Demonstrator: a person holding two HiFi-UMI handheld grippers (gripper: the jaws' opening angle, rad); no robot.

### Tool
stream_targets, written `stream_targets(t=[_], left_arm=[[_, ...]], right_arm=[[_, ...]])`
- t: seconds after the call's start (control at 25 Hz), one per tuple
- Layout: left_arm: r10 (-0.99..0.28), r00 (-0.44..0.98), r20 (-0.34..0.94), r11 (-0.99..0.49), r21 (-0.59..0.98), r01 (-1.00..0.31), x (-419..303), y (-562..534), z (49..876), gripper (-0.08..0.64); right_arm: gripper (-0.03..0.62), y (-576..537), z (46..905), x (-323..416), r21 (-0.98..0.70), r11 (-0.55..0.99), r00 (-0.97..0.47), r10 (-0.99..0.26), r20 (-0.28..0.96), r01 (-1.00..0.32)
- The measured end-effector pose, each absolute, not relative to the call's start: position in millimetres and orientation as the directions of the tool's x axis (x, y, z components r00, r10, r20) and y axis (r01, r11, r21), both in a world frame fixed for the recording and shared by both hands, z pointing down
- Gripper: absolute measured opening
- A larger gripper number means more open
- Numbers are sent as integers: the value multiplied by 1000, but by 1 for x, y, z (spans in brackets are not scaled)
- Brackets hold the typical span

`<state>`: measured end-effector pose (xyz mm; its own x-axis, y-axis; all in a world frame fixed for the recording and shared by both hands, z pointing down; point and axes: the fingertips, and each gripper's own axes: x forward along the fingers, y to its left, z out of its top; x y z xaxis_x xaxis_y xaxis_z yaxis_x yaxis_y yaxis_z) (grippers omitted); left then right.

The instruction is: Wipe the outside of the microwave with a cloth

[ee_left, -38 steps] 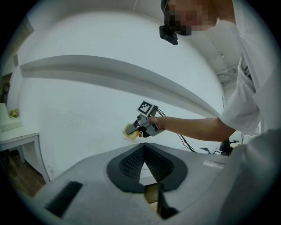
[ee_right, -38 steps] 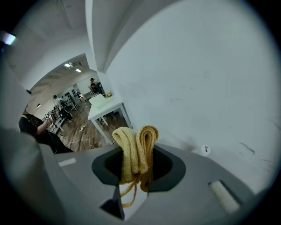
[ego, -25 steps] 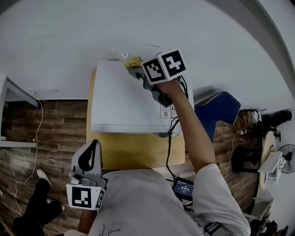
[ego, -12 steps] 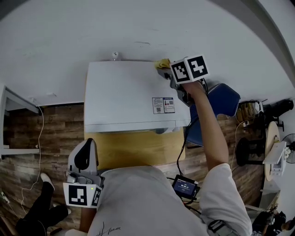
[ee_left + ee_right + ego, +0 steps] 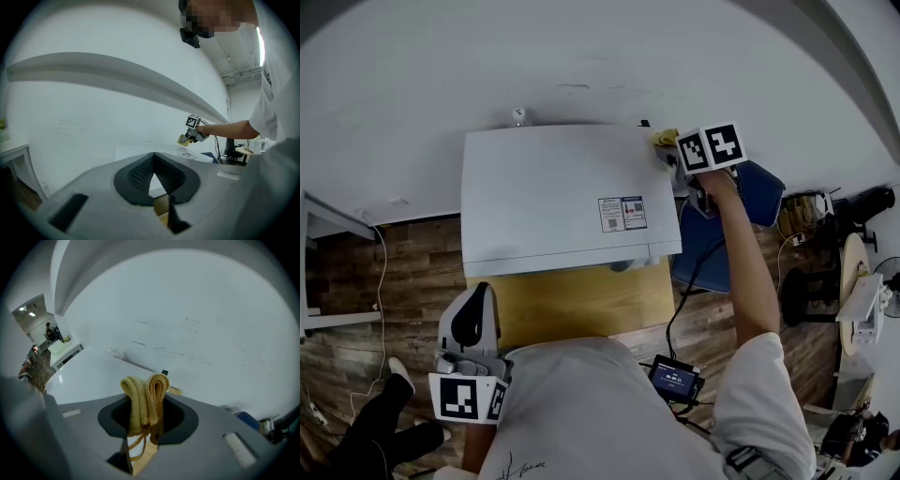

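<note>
- Head view: our right arm reaches straight out, bare below a white short sleeve, and carries the right gripper (image 5: 669, 150) to the back right corner of the microwave (image 5: 553, 192).
- The yellow cloth (image 5: 663, 138) is pinched in its jaws and lies at that corner, on the top edge by the wall (image 5: 581, 56).
- The left gripper (image 5: 475, 298) hangs low against our body, just off the front edge of the table (image 5: 581, 305) and well apart from the microwave. A blue chair (image 5: 712, 253) stands beside the table, under our right arm.
- Against a second ago, the cloth and right gripper have slid along the back edge, from near its middle to the right corner. The left gripper has stayed put.
- Left gripper view: the left gripper (image 5: 153, 157) has its jaw tips meeting with nothing between them. Beyond them we see the white top of the microwave (image 5: 136, 150), and the right gripper (image 5: 186, 138) pressing the cloth (image 5: 182, 139) at the far corner.
- Right gripper view: the right gripper (image 5: 145, 420) is clamped on the folded cloth (image 5: 143, 399), whose two rounded folds stick up past the jaw tips. The microwave (image 5: 89, 376) top spreads to the left.
</note>
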<state>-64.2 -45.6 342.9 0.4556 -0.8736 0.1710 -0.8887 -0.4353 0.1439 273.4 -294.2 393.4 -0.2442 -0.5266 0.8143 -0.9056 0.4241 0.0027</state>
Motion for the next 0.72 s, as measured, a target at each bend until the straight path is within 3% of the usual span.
stream_targets(t=[0.2, 0.72], left_arm=[[-874, 454, 173, -433, 145, -890, -66, -48, 344, 0], [-855, 493, 160, -468, 171, -867, -53, -44, 344, 0]], right_arm=[[121, -293, 408, 291, 113, 421, -132, -510, 850, -900], [121, -286, 412, 274, 119, 424, -113, -482, 869, -898]])
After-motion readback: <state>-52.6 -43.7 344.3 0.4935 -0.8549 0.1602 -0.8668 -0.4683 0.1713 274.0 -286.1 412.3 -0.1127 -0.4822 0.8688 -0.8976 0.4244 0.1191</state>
